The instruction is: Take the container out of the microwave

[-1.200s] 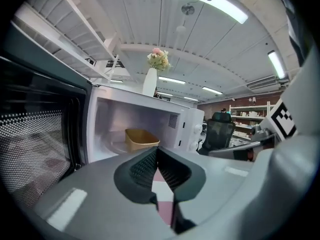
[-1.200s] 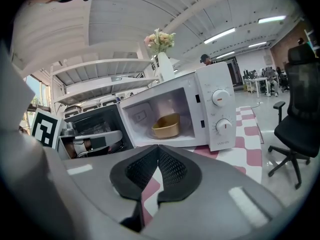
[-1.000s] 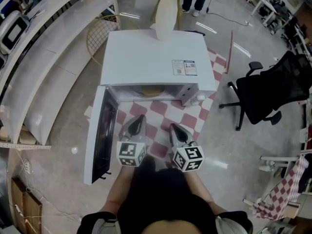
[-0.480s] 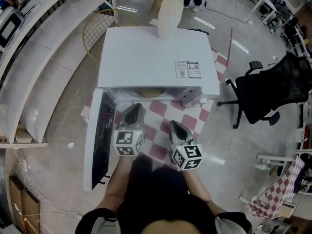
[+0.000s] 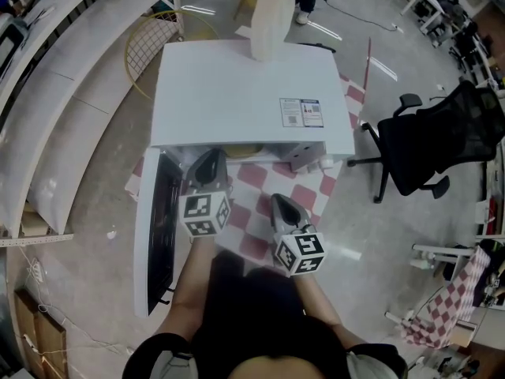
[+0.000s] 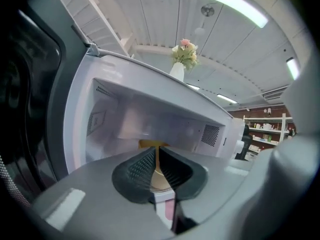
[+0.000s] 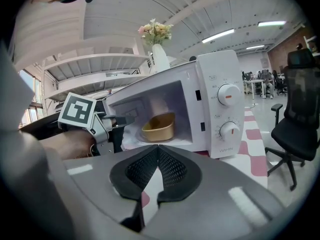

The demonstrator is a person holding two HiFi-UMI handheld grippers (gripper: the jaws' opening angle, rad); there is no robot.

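Though a narrow slit shows between its ribbed black pads, the left gripper [image 6: 157, 153] grasps nothing: its jaws have just been opening, and only a strip of what lies beyond shows through the gap. Its tips are at the mouth of the oven cavity, aimed at the shallow golden-tan container [image 7: 159, 127]. That container sits on the floor of the cavity, inside the boxy white microwave [image 5: 245, 93], touched by neither gripper.

The right gripper [image 7: 158, 150] is clenched tip to tip on nothing and hangs back from the oven, above the red-and-white checked cloth [image 5: 304, 196] under the microwave.

The dark-windowed microwave door [image 5: 158, 235] is swung wide open on the left gripper's side. On the front panel are two round white dials [image 7: 228, 95], one above the other, each with an orange mark, and below them the word "WAHIN" [image 7: 229, 149]. A printed sticker [image 5: 301, 112] lies on the oven's top — its text is too small to read.

A white vase of flowers [image 5: 268, 22] stands on the microwave's far edge. A black office chair [image 5: 430, 144] is well apart, to the right in the head view.
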